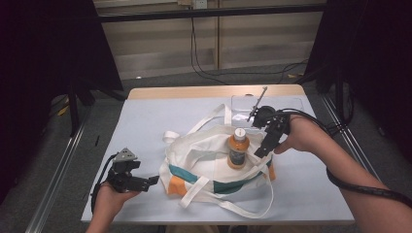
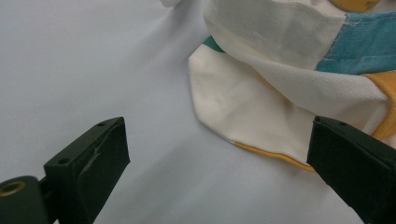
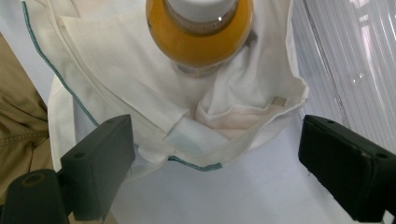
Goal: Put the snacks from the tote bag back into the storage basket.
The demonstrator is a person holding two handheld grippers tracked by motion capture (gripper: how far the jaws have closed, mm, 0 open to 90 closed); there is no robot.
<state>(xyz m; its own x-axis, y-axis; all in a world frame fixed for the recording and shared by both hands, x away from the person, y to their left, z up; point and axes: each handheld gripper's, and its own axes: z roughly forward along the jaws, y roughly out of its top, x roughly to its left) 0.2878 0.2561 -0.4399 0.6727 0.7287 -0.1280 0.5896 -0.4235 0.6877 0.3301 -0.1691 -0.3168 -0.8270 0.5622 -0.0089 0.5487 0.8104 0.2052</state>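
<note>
Standing in one bag: one bottle (juice, perhaps).

A pale blue-grey table with a bare wooden strip along its far edge carries everything. A cream tote bag with teal and orange panels lies slumped near the middle, its long straps trailing over the tabletop toward the far side and the near edge. A clear plastic tray sits at the far right, just beyond the bag
</note>
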